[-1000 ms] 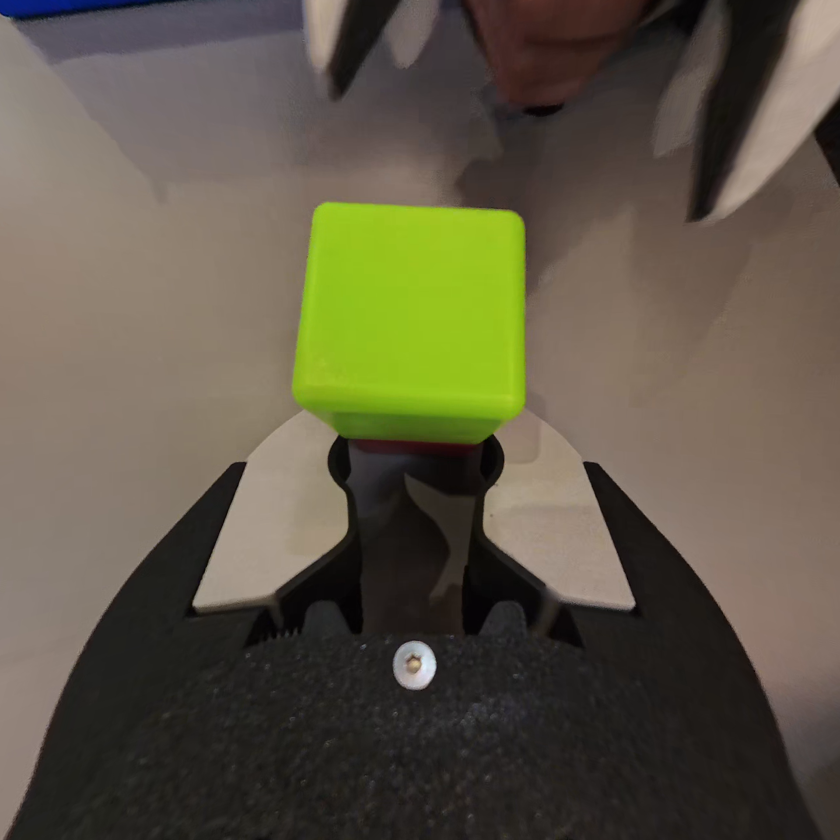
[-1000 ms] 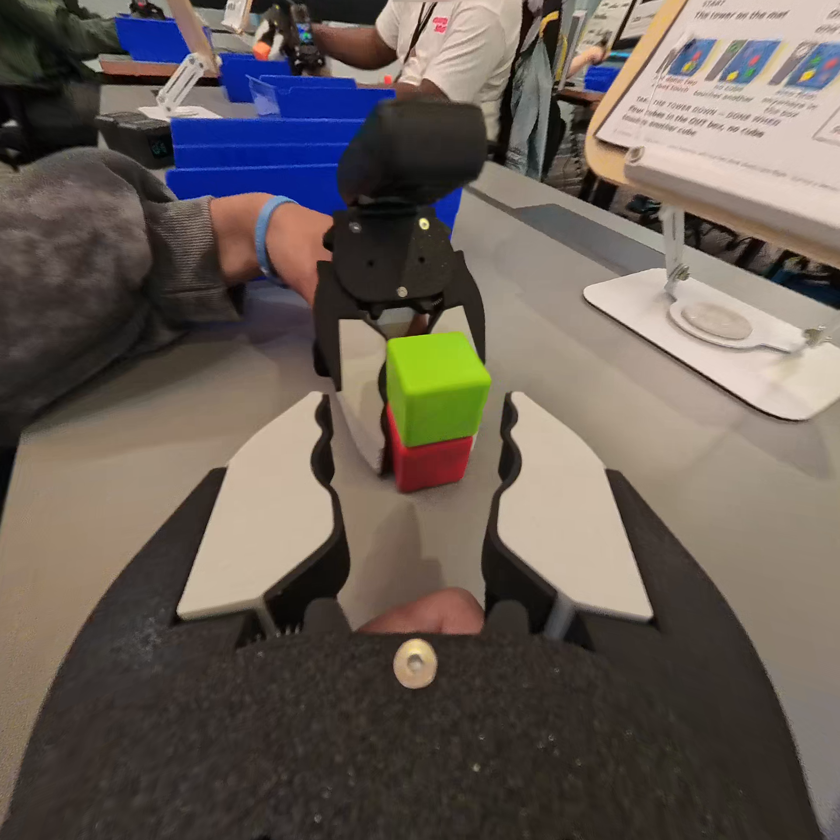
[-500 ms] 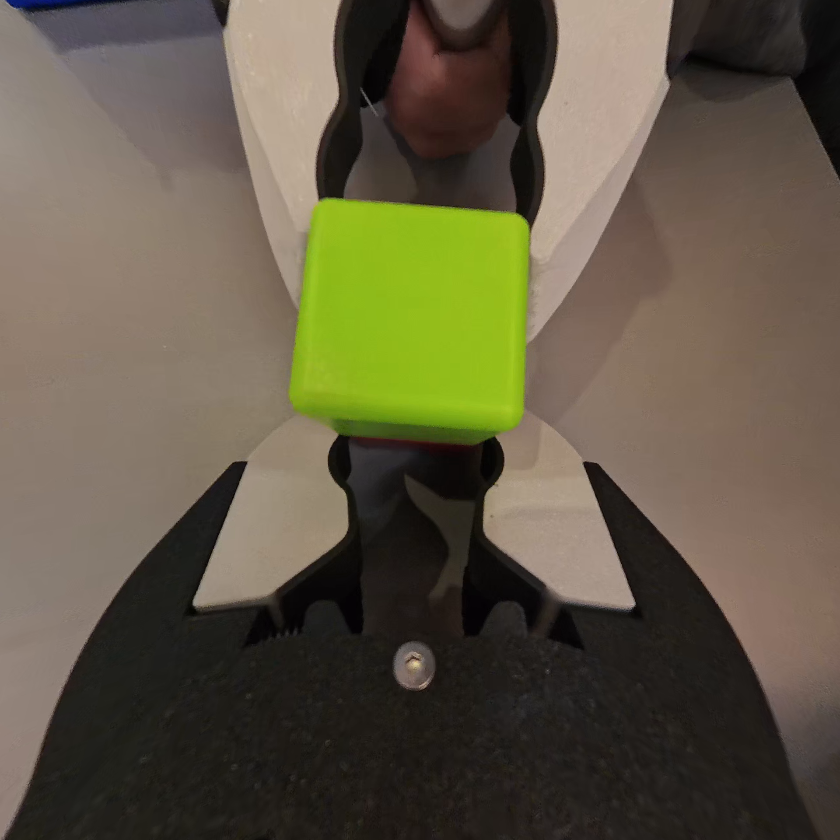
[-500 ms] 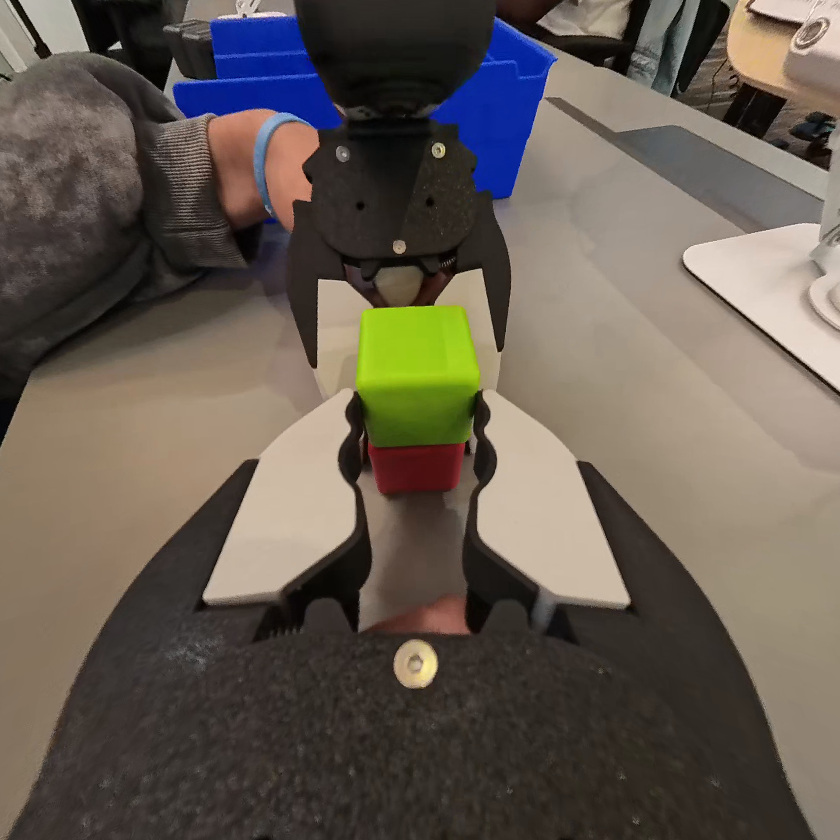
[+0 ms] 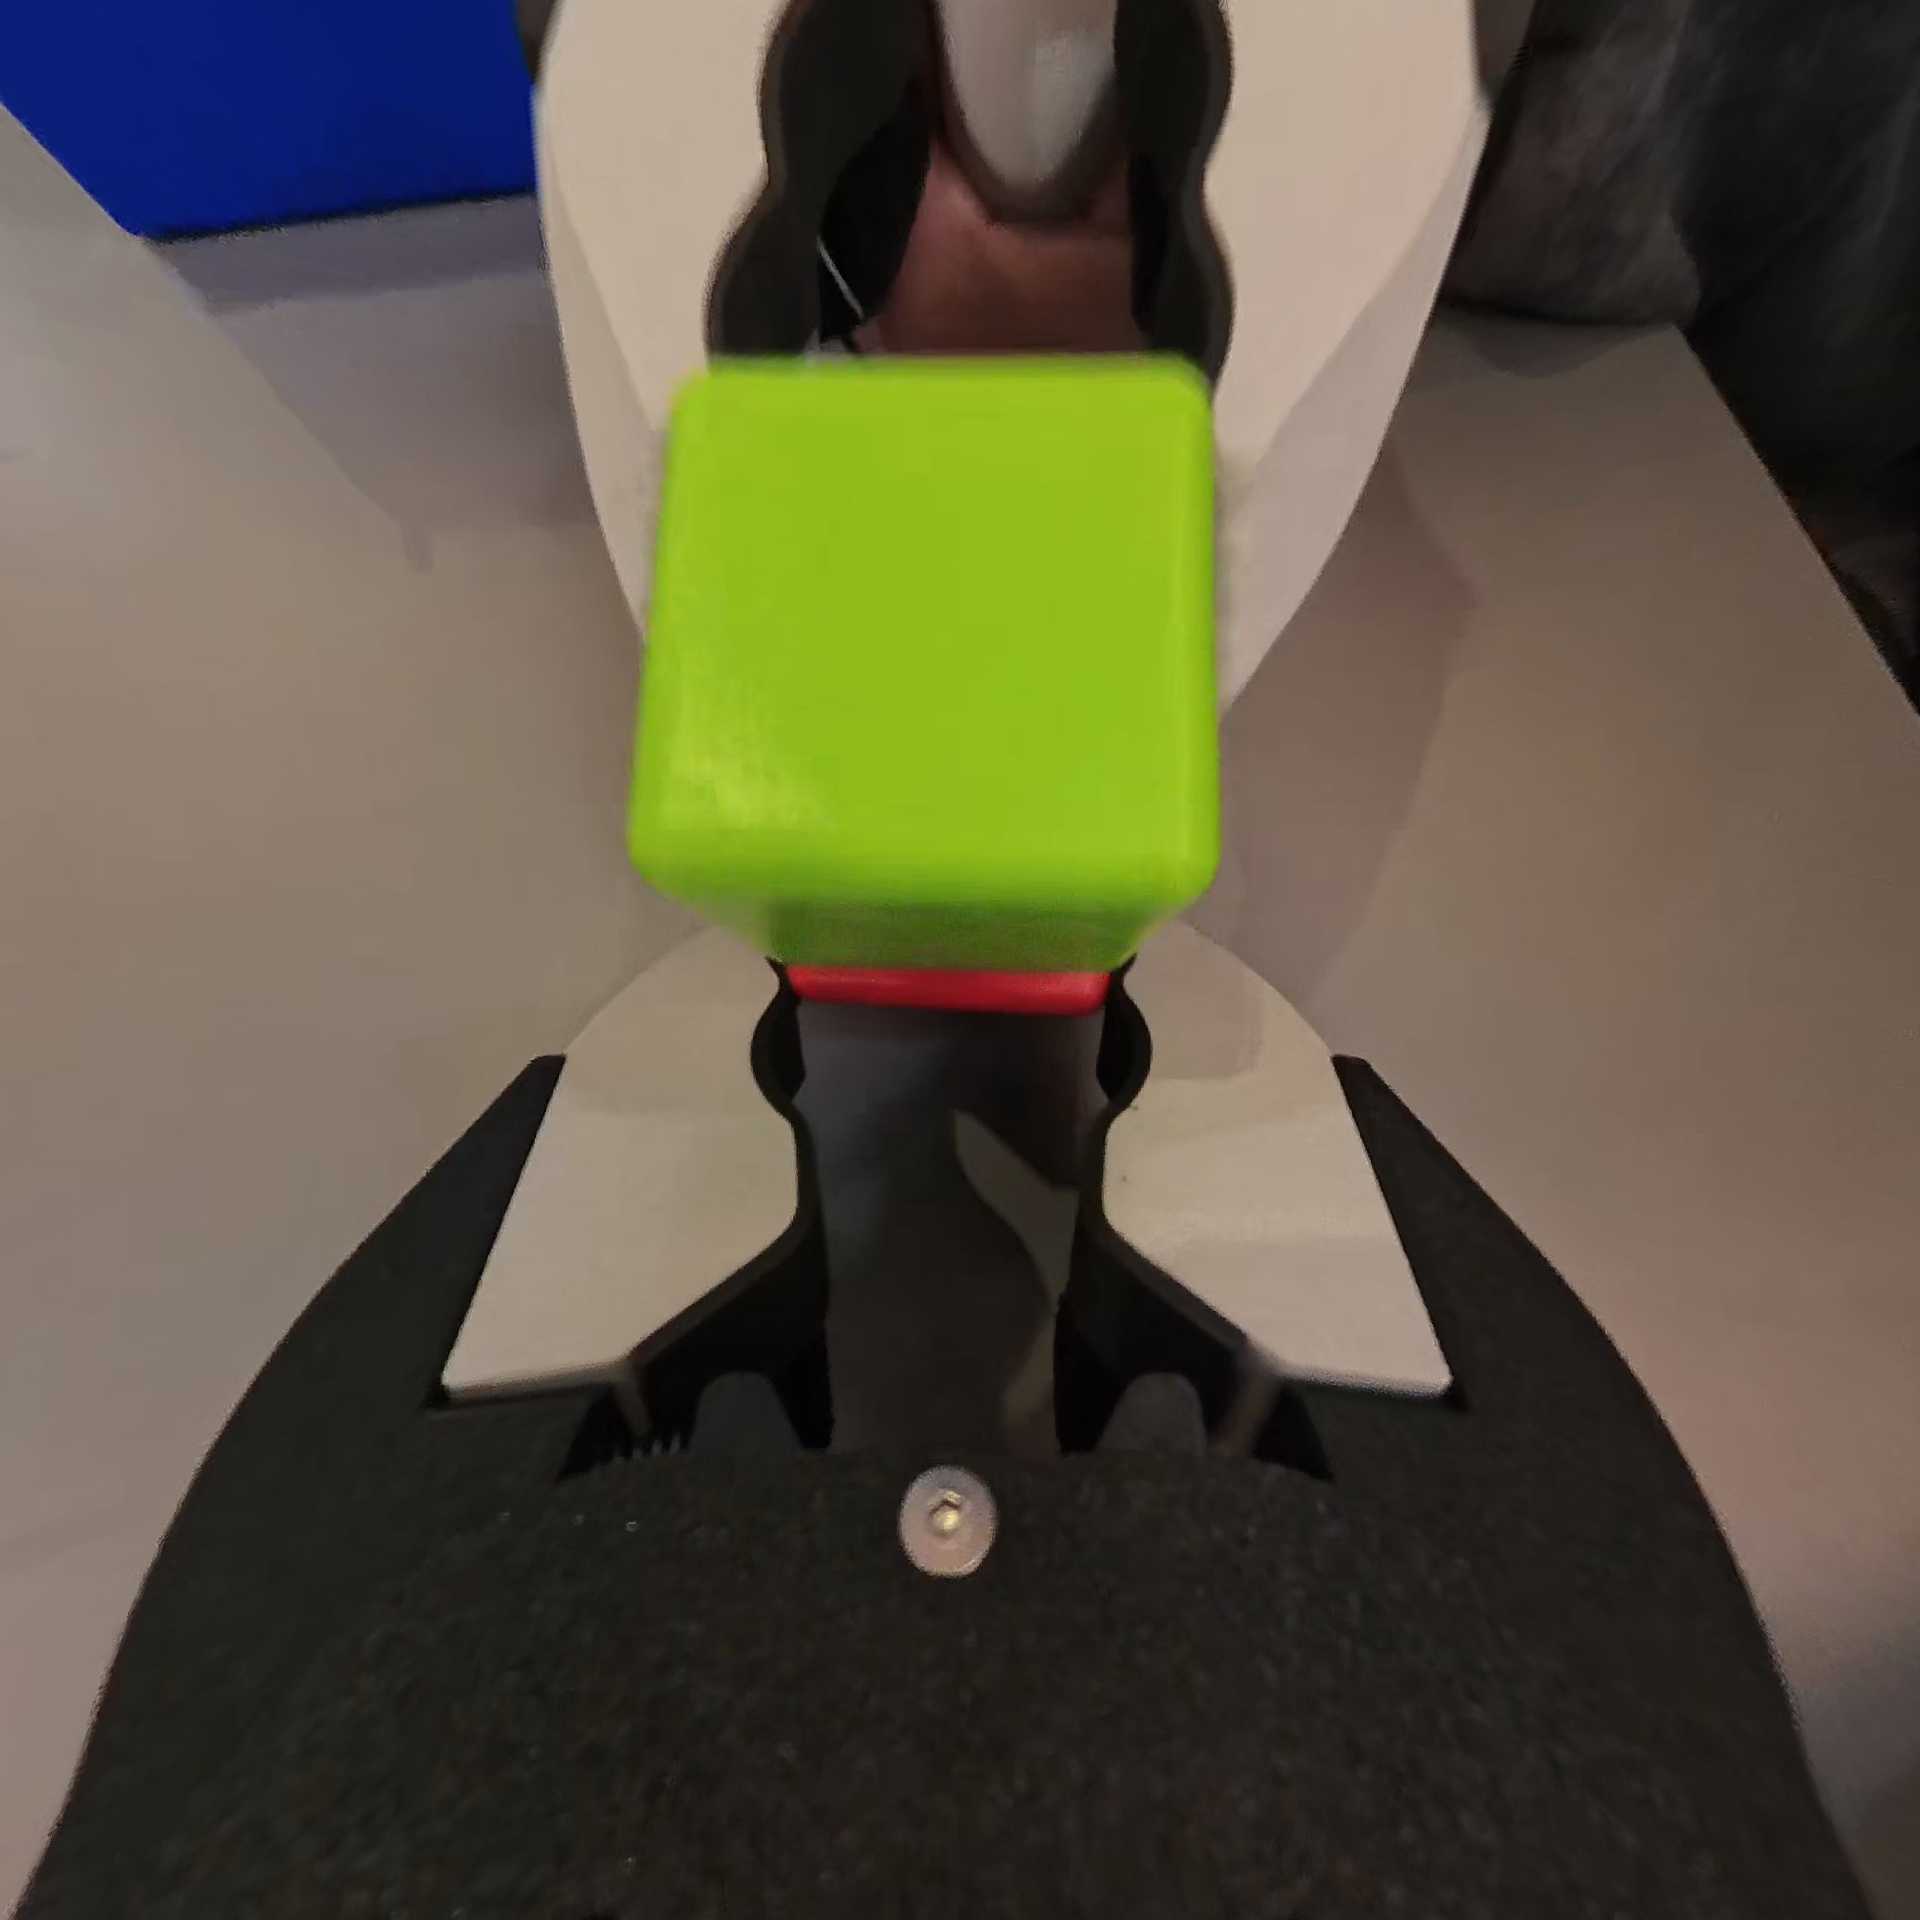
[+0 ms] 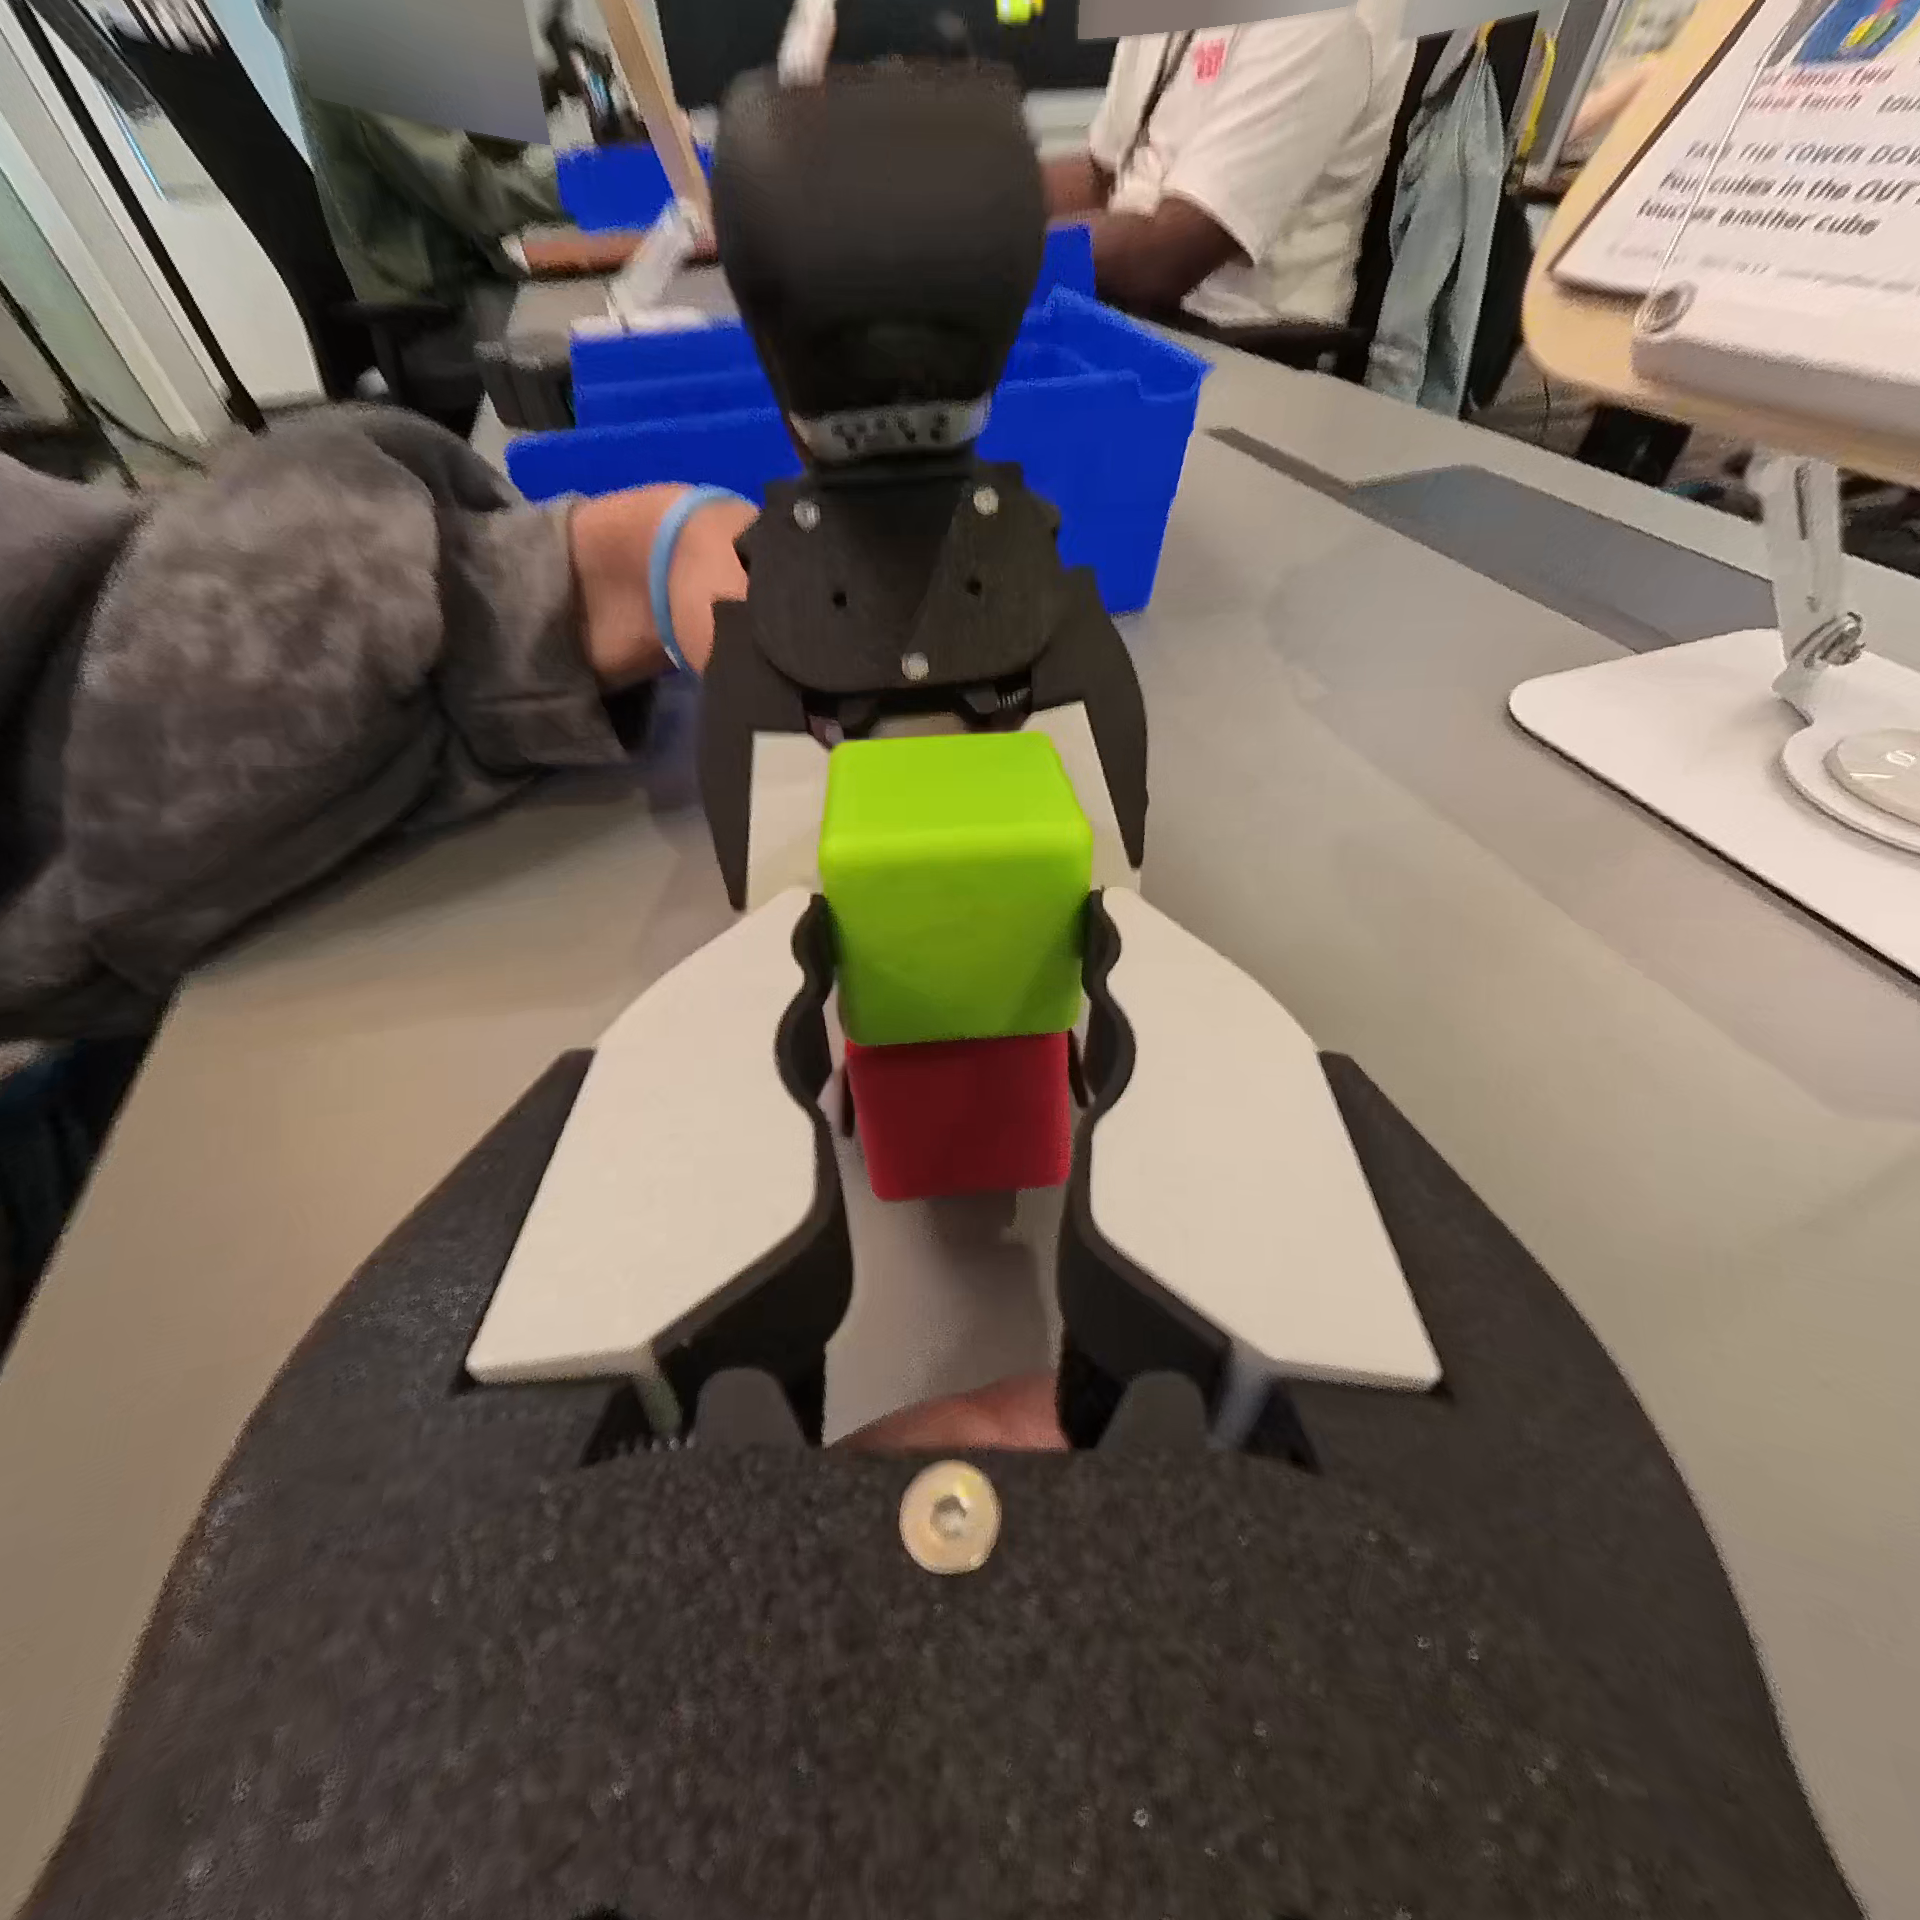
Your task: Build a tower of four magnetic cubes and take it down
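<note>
A green cube (image 6: pixel 956 883) is seen stacked squarely on a red cube (image 6: pixel 961 1117), the pair standing on the grey desk (image 6: pixel 1455 987) near the centre of both views. The right gripper (image 6: pixel 954 961) is closed against the two side faces of the green cube, its white fingers (image 6: pixel 707 1091) pressed to the cube's flanks. The left gripper (image 5: pixel 940 987) is set low from the opposite side, its fingers (image 5: pixel 665 1164) closed about the red cube, of which only a thin strip (image 5: pixel 940 987) is visible beneath the green cube (image 5: pixel 925 644) in the left wrist view. Blue bins (image 6: pixel 1081 457) are seen at 12 o'clock behind the stack, and a white stand base (image 6: pixel 1662 748) at 2 o'clock.
</note>
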Demonstrator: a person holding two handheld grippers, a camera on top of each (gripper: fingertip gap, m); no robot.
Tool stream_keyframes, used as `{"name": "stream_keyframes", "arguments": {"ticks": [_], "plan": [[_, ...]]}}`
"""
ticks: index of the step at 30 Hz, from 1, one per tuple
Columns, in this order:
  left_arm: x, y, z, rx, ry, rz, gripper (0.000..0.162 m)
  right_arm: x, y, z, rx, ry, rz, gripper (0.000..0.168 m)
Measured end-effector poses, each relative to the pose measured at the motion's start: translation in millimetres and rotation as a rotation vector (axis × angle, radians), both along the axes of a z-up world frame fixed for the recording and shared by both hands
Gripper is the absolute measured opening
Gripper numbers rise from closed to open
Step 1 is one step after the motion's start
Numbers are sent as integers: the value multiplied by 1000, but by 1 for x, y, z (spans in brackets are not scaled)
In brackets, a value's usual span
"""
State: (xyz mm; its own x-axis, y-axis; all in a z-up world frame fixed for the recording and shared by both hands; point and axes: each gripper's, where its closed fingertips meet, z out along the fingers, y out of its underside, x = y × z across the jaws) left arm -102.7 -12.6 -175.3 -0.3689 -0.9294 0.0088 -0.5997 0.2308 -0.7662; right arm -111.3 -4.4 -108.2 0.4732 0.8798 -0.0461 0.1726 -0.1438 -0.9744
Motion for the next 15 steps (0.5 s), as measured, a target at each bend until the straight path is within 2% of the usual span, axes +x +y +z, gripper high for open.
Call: {"name": "stream_keyframes", "arguments": {"ticks": [4,8,11,15], "plan": [[-4,1,-13,52,70,-6,53,13,0,27,6,167,-14,46],[-5,4,-14,45,78,5,54,24,-2,58,48,246,-68,46],[-5,6,-14,43,79,16,54,29,-5,90,92,141,-191,46],[-5,9,-14,40,81,32,53,73,-25,155,177,-112,-492,46]]}}
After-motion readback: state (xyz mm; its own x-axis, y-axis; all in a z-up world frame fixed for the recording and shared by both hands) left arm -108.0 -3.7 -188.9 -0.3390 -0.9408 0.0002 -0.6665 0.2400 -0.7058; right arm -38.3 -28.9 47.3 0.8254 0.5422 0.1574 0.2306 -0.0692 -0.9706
